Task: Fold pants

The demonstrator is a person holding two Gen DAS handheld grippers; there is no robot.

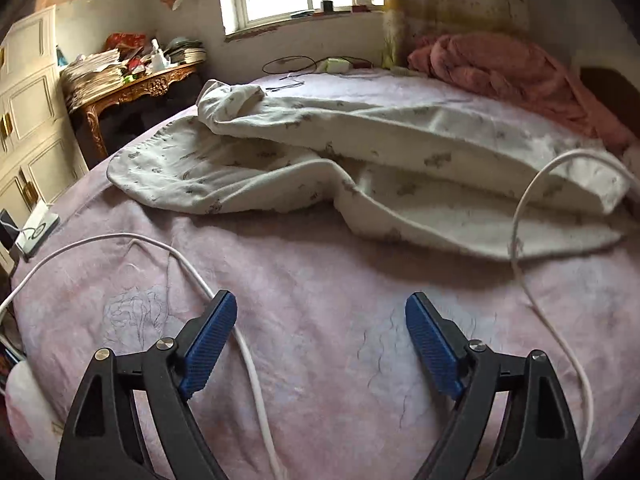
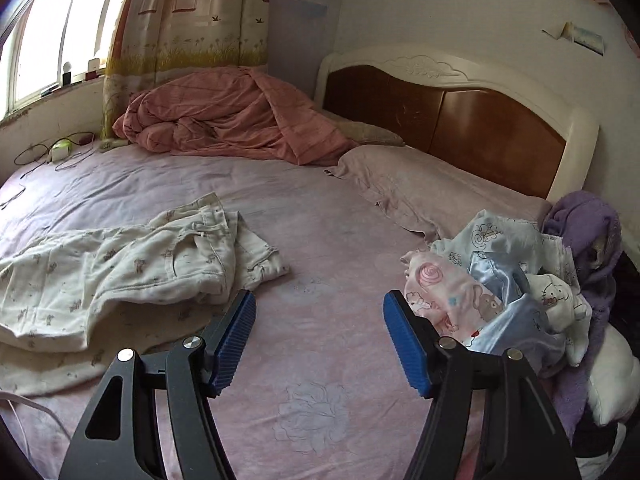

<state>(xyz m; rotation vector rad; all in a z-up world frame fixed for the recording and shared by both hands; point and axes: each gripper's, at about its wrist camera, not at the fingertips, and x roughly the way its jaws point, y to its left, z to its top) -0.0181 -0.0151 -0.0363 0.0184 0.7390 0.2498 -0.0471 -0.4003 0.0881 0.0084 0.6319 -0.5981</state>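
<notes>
Cream pants with a small grey print lie loosely spread on the pink bed sheet, legs running to the left, one leg partly over the other. In the right wrist view the pants' waist end lies rumpled at the left. My left gripper is open and empty, above the sheet in front of the pants. My right gripper is open and empty, just right of the waist end, above bare sheet.
White cables trail over the sheet. A pile of clothes sits at the right by a purple garment. A pink quilt, pillow and headboard lie beyond. A cluttered wooden table stands left of the bed.
</notes>
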